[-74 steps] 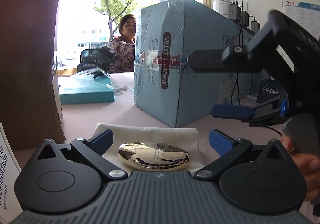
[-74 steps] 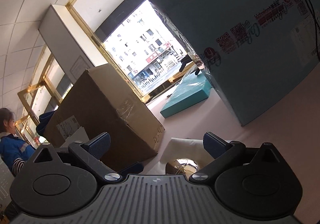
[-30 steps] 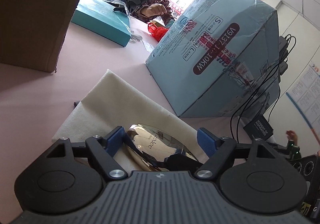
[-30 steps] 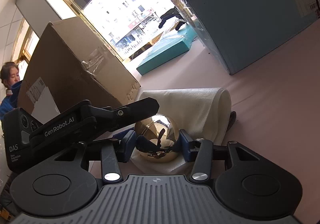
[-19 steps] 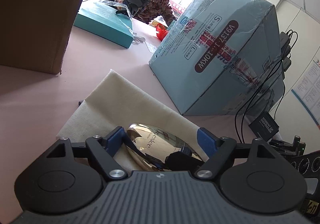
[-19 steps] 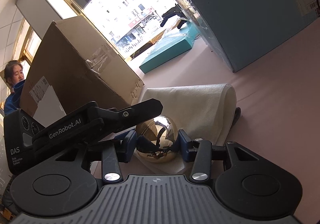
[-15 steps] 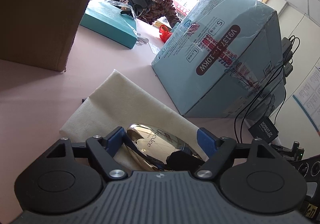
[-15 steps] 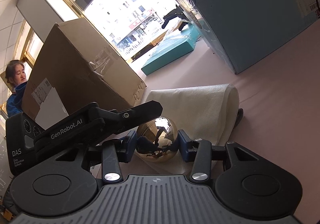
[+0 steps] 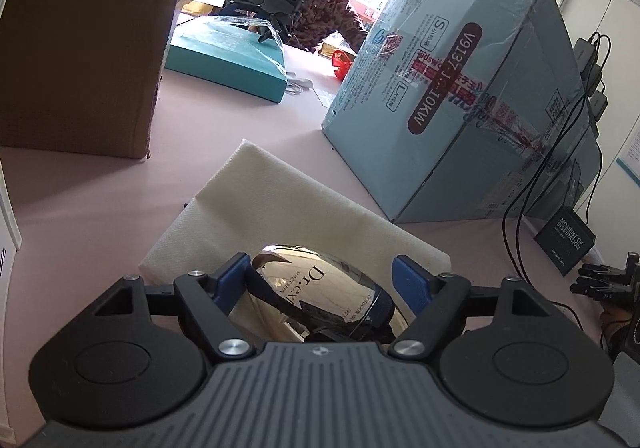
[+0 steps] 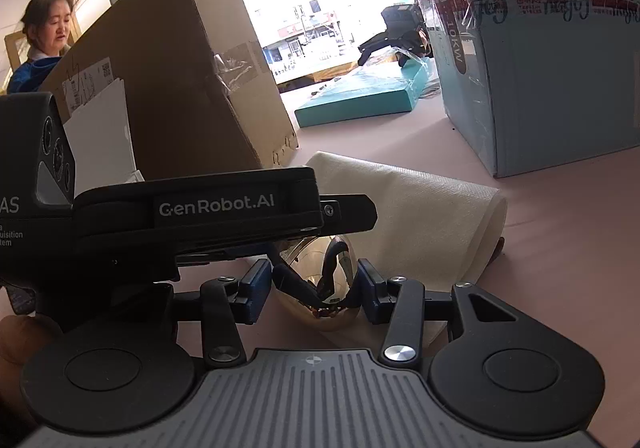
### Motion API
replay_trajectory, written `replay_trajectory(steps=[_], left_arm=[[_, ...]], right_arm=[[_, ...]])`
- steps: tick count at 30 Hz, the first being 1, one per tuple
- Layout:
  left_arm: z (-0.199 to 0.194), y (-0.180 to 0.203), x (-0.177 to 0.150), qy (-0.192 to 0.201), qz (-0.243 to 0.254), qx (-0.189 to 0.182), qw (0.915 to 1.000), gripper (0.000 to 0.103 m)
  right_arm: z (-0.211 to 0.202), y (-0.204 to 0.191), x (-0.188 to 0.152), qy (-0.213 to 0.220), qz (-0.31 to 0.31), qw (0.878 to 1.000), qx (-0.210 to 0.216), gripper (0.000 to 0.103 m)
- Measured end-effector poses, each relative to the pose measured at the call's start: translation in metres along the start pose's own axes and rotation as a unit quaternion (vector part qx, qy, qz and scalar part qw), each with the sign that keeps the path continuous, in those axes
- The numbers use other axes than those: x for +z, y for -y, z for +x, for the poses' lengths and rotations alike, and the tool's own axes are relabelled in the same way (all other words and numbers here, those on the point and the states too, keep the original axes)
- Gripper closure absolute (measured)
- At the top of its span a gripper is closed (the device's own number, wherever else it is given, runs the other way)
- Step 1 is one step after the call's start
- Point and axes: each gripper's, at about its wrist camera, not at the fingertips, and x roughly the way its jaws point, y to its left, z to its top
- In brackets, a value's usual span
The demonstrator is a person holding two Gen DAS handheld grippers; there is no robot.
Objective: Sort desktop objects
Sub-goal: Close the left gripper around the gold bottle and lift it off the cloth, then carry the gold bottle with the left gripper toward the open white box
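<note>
Right gripper (image 10: 314,290) closed on gold compact (image 10: 320,280), blue pads pressed against both narrow sides. Left gripper (image 9: 324,280) spread around the same compact (image 9: 320,304) along its length, left pad touching, right pad just clear. Compact held low over folded white cloth (image 9: 288,216); contact with cloth impossible to tell. Cloth flat on pink counter (image 9: 92,208), one edge rolled over. Brown cardboard box (image 10: 180,76) behind left, pale blue carton (image 9: 472,88) behind right, teal flat box (image 10: 364,96) between them, farther back.
</note>
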Motion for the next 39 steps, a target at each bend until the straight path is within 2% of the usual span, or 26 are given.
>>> replay_trajectory(steps=[6,10,13,21,35,39], left_arm=[[0.001,0.006,-0.003,0.0,0.03,0.011,0.9995,0.028],[0.0,0.005,-0.002,0.0,0.025,0.012,0.9996,0.028],[-0.003,0.005,0.0,0.0,0.018,0.017,0.9997,0.028],[-0.022,0.017,0.006,0.035,0.046,0.023,0.9981,0.028],[-0.067,0.038,0.022,0.086,0.093,0.018,0.9918,0.028],[-0.083,0.041,0.024,0.094,0.104,0.022,0.9899,0.028]], right_arm=[[0.001,-0.002,0.0,-0.002,-0.009,1.0,-0.007,0.059],[0.001,-0.005,0.0,0.001,-0.019,1.0,-0.01,0.06],[-0.002,-0.003,0.001,0.009,-0.005,1.0,0.004,0.061],[-0.017,-0.001,0.007,0.043,0.034,0.998,0.039,0.063],[-0.052,-0.025,0.014,0.115,0.026,0.991,0.064,0.063],[-0.058,-0.034,0.016,0.124,0.021,0.989,0.073,0.063]])
